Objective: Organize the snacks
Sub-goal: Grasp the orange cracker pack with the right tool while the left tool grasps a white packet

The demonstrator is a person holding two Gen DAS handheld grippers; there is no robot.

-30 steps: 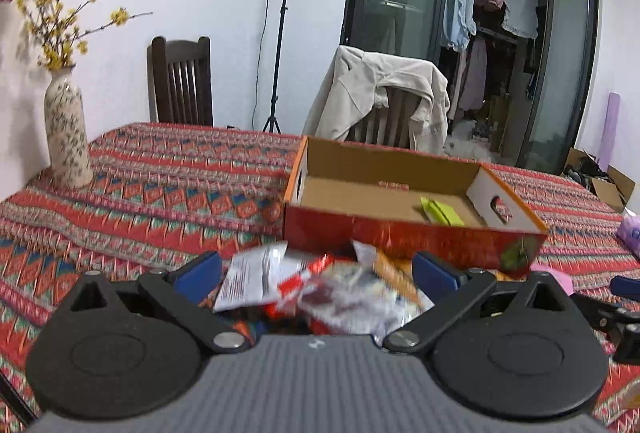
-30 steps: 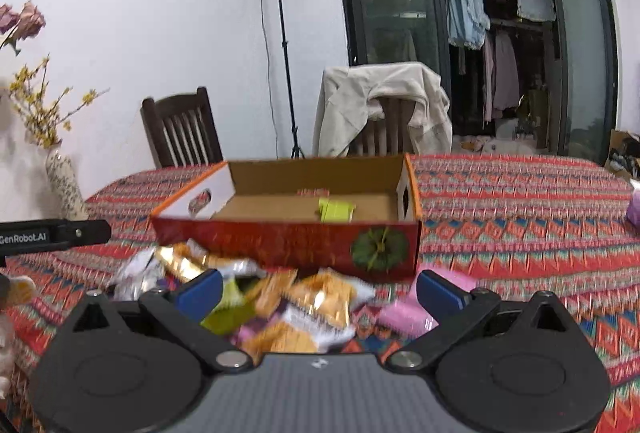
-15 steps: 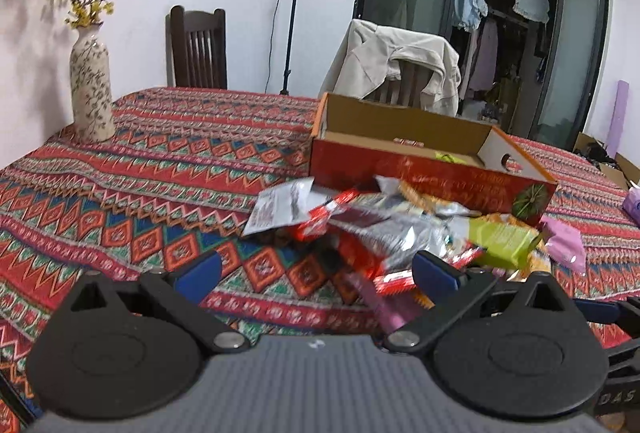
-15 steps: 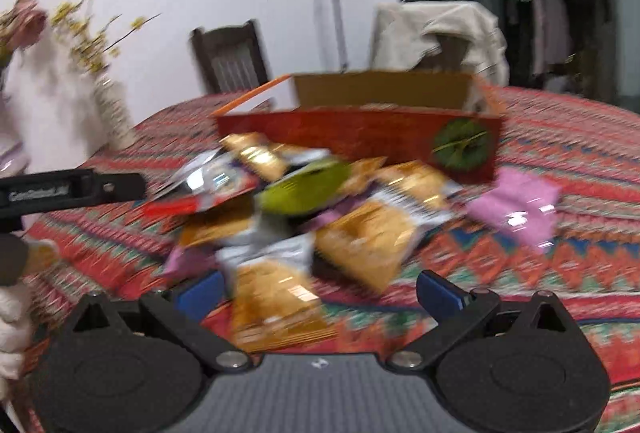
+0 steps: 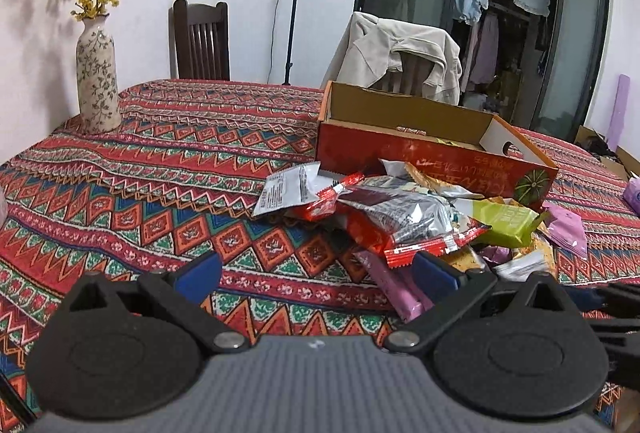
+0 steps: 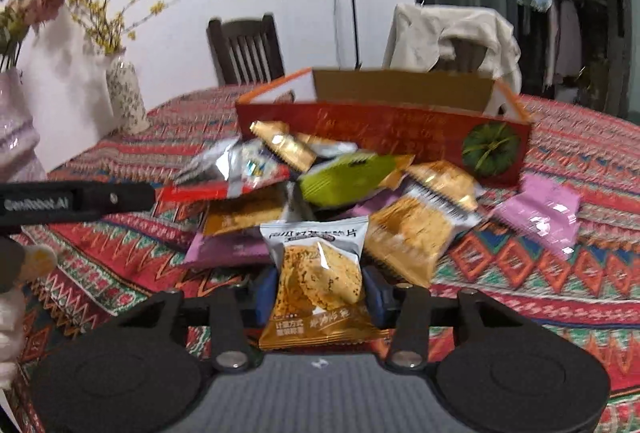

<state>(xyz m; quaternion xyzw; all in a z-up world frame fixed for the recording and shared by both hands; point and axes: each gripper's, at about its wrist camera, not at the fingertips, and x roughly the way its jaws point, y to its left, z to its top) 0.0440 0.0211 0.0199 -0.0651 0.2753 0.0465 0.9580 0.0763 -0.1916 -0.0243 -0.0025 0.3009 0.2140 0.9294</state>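
Patterned red, green and blue cloth covers the table [image 5: 168, 169], with a white wall, two dark chairs and a glass-doored closet behind it. A second ago my right claw [image 6: 320, 297] stood wide above the snack pile; now its jaws are closing on a clear-and-orange cracker packet [image 6: 318, 273], whose sides sit between the blue pads, at the near edge of the pile. I judge this to be the first pick of a new sorting step, with the lift to the box not yet begun.

My left claw [image 5: 316, 273] has drifted lower toward the same pile and is spread wide with nothing in it, one pad beside a pink wrapper [image 5: 394, 285].

The red cardboard box [image 6: 384, 129] lies open just behind the pile, toward the far edge of the table; from the left view I glimpse only a sliver of something inside. Between packet and box lie a green packet [image 6: 348, 175], gold and silver wrappers, and a pink pouch [image 6: 542, 213] off to the right. These loose packets overlap, so a neighbour could drag along. A flowered vase [image 5: 97, 77] stands near the far left corner, well apart.
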